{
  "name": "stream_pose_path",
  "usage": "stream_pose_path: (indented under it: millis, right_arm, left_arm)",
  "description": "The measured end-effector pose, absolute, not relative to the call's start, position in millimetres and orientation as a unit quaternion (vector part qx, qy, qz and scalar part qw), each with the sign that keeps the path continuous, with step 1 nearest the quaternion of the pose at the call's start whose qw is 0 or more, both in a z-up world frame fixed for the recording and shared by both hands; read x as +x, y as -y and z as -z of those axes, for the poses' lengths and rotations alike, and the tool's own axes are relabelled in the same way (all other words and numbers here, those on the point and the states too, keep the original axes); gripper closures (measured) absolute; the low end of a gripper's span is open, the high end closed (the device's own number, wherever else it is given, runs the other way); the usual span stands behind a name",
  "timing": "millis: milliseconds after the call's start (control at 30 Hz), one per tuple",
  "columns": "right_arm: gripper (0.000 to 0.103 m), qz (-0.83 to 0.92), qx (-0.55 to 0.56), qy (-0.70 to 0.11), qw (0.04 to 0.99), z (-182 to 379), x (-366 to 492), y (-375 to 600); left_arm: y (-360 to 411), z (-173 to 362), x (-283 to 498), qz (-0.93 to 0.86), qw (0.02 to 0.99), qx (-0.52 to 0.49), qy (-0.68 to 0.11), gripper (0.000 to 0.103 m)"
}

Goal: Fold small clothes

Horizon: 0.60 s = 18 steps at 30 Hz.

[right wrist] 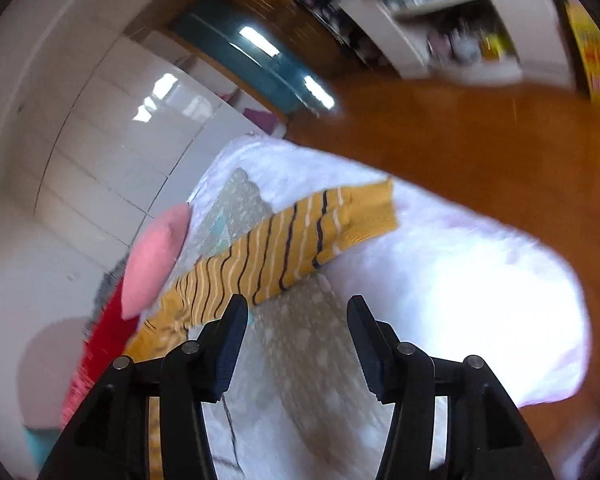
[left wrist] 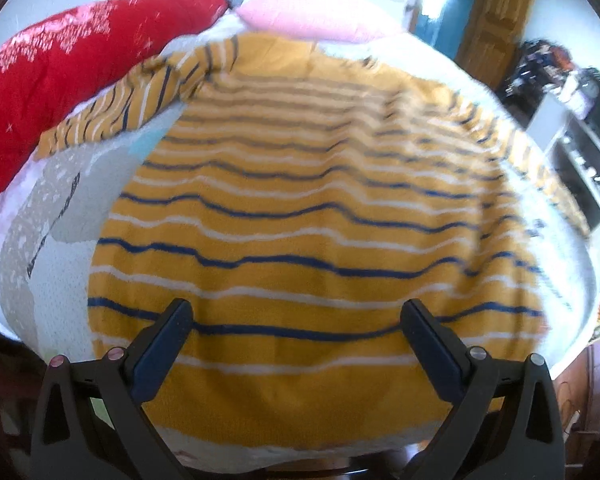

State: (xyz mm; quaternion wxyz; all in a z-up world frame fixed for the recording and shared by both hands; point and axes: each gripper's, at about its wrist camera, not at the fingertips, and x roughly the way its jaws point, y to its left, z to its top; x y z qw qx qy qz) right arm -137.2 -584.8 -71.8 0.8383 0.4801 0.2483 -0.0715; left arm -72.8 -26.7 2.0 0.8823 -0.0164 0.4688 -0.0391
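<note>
A mustard-yellow top with navy and white stripes lies spread flat on the bed and fills the left wrist view. One sleeve stretches to the upper left. My left gripper hovers above the garment's lower hem, open wide, with nothing between its fingers. In the right wrist view the other striped sleeve lies stretched across the pale bedcover. My right gripper stands open above the cover, just short of that sleeve, holding nothing.
A red patterned blanket and a pink pillow lie at the bed's far side. The pink pillow also shows left of the right gripper. Wooden floor lies beyond the bed's edge, with shelves behind.
</note>
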Motion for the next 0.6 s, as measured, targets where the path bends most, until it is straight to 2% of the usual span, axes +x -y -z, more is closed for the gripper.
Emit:
stream_pose_path:
  millis: [200,267,300,400,600]
  right_arm:
    - [0.046,0.151,0.492,-0.267,0.815,99.1,-77.7,605.3]
    - [0.073,0.162,0.48,-0.284,0.814,100.9,-62.5,609.6]
    - [0.097,0.165,0.466,-0.299,0.816,99.9,-54.0,610.9]
    - [0.097,0.181,0.397,-0.318,0.842,74.1,-34.2,600.5]
    - [0.097,0.126,0.247,-0.293,0.915,-25.3,9.7,523.9]
  left_arm:
    - [31.0,-37.5,-92.5,0.045,0.906,0.005,-0.421,0.0]
    - [21.0,-44.1,-93.4,0.038,0.908,-0.009,-0.417,0.0]
    - [14.7,-45.3,-94.2,0.034,0.908,-0.02,-0.416,0.0]
    - [-8.4,-45.2,-95.1,0.018,0.906,-0.047,-0.419,0.0]
    - [-50.9,-42.8,-100.2,-0.012,0.911,-0.068,-0.407,0.0]
